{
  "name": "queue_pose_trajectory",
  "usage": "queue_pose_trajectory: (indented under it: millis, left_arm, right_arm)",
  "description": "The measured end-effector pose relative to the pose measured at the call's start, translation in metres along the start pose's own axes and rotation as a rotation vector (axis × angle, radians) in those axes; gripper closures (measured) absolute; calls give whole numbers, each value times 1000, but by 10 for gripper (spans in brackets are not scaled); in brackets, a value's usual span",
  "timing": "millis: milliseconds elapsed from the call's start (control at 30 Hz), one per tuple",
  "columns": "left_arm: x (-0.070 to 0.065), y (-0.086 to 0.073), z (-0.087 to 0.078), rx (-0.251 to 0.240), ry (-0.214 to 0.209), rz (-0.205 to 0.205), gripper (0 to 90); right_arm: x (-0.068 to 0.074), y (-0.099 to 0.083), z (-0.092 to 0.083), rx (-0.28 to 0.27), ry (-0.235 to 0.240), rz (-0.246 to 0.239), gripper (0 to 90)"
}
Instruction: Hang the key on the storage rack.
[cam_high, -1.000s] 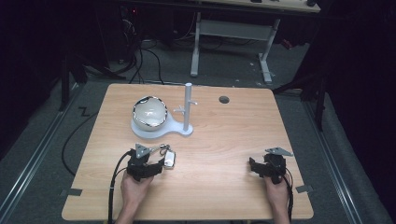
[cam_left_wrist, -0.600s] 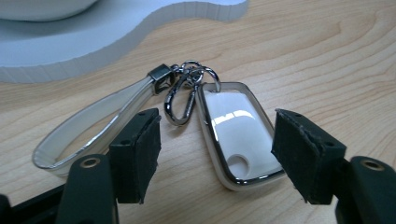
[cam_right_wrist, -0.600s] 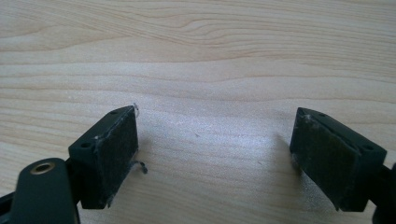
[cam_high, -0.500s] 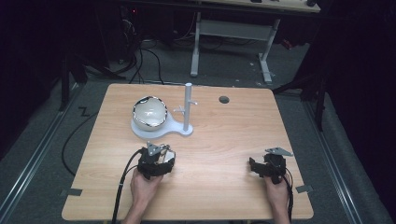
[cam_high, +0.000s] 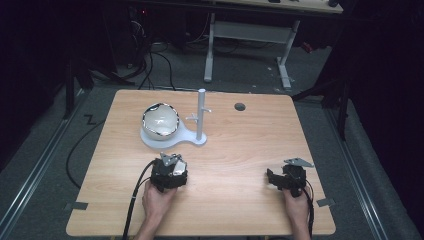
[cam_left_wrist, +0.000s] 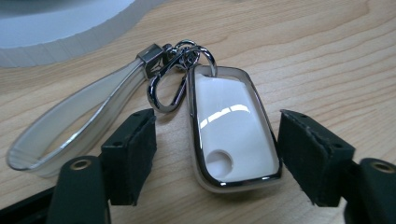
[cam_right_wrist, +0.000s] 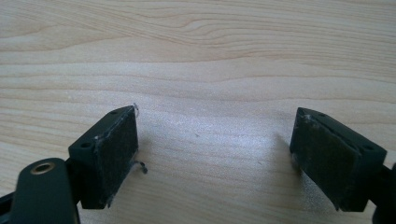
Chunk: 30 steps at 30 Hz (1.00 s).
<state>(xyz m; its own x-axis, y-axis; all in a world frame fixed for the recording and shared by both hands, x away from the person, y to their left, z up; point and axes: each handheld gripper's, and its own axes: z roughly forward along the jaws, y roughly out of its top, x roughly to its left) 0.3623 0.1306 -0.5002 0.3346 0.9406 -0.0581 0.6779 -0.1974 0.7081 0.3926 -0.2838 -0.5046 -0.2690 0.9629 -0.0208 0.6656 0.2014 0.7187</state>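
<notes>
A white key fob (cam_left_wrist: 232, 130) with a chrome rim lies flat on the wooden table, joined by a metal clip (cam_left_wrist: 173, 77) to a clear loop strap (cam_left_wrist: 70, 126). My left gripper (cam_left_wrist: 217, 158) is open, one jaw on each side of the fob and neither touching it. In the high view the left gripper (cam_high: 170, 172) sits just in front of the white stand base (cam_high: 170, 141) and covers the fob. My right gripper (cam_right_wrist: 215, 156) is open over bare wood, seen at the front right of the table (cam_high: 286, 179).
The white stand carries a shiny bowl (cam_high: 160, 120) and an upright post with pegs (cam_high: 201, 112). A round hole (cam_high: 240, 106) is in the table (cam_high: 240, 150) near its far edge. A cable (cam_high: 132, 205) trails from the left gripper.
My left gripper has moved right and forward over the key fob, which lay uncovered beside it before. The right gripper has stayed in place.
</notes>
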Motion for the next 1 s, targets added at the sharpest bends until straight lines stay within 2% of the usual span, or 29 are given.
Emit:
queue_pose_trajectory:
  millis: [100, 167, 200, 233, 267, 700, 833, 1000]
  left_arm:
    - [2, 0, -1, -2, 6, -3, 324]
    - [4, 0, -1, -2, 13, 6, 370]
    - [5, 0, -2, -2, 14, 12, 421]
    - [6, -1, -2, -4, 16, 15, 421]
    - [7, -1, -3, -8, 17, 15, 473]
    - [11, -1, -4, -12, 11, 53, 499]
    - [11, -1, -10, -51, -8, 56, 502]
    - [15, 4, -24, -112, -44, 29, 504]
  right_arm:
    - [0, 0, 0, 0, 0, 1, 154]
    - [0, 0, 0, 0, 0, 0, 154]
    - [0, 0, 0, 0, 0, 0, 154]
    - [0, 0, 0, 0, 0, 0, 154]
    - [0, 0, 0, 0, 0, 0, 154]
    - [0, 0, 0, 0, 0, 0, 154]
    - [0, 0, 0, 0, 0, 0, 154]
    - [0, 0, 0, 0, 0, 0, 154]
